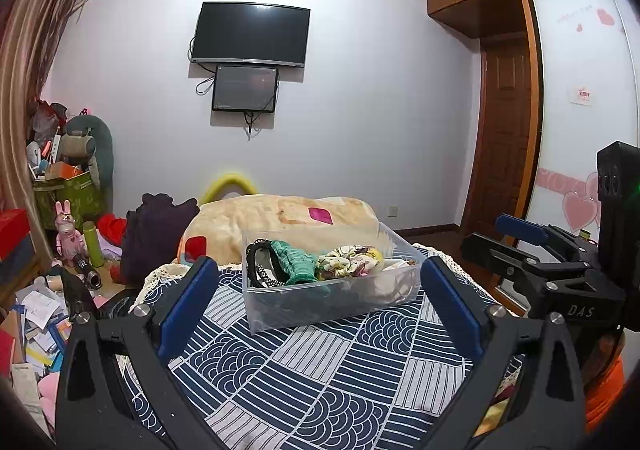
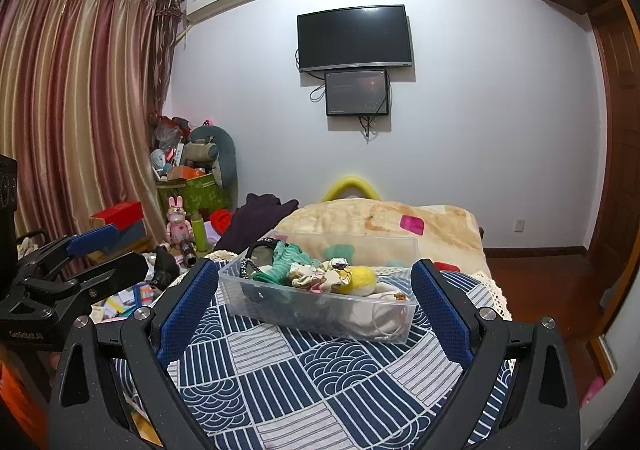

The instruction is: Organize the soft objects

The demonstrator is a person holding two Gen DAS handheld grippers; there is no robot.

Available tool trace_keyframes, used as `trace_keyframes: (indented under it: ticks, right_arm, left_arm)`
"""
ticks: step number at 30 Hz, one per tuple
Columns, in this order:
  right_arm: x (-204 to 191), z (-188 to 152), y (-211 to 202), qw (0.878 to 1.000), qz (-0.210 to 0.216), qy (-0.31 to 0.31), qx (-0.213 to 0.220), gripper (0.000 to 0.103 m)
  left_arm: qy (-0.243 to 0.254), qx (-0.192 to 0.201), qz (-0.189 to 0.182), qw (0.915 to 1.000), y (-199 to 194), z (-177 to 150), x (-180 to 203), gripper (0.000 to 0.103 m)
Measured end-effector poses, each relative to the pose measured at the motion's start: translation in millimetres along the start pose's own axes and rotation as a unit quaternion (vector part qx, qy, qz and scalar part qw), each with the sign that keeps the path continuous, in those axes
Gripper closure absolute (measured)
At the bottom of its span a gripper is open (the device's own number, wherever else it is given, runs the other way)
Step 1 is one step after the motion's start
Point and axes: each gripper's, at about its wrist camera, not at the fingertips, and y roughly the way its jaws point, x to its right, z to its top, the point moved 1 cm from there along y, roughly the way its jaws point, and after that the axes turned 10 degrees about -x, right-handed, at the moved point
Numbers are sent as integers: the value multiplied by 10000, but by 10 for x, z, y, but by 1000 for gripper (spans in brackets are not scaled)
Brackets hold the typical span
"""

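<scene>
A clear plastic bin (image 1: 280,310) (image 2: 280,308) sits on a blue-and-white patterned cloth (image 1: 312,370) (image 2: 304,378). It holds soft items: a teal knit piece (image 1: 298,262) (image 2: 286,256), a floral scrunchie (image 1: 348,258) (image 2: 320,274), a yellow fuzzy item (image 2: 358,280), a black beaded band (image 1: 258,270) and white fabric (image 2: 386,324). My left gripper (image 1: 320,282) is open and empty, just short of the bin. My right gripper (image 2: 312,286) is open and empty, also just short of the bin. Each gripper shows at the edge of the other's view, the right (image 1: 520,246) and the left (image 2: 104,254).
A beige blanket (image 1: 288,218) (image 2: 380,216) lies behind the bin. A dark garment (image 1: 156,234) (image 2: 256,218) is to its left. Cluttered boxes, toys and papers (image 1: 36,314) (image 2: 180,218) fill the left floor. A wardrobe and door (image 1: 508,154) stand at right.
</scene>
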Motion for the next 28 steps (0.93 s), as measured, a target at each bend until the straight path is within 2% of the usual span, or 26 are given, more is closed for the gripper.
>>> trace_keyframes:
  ticks: [28]
  right_arm:
    - [-6, -22, 18, 10000, 8, 17, -44, 6]
  left_arm:
    - [140, -72, -41, 9999, 14, -38, 84, 0]
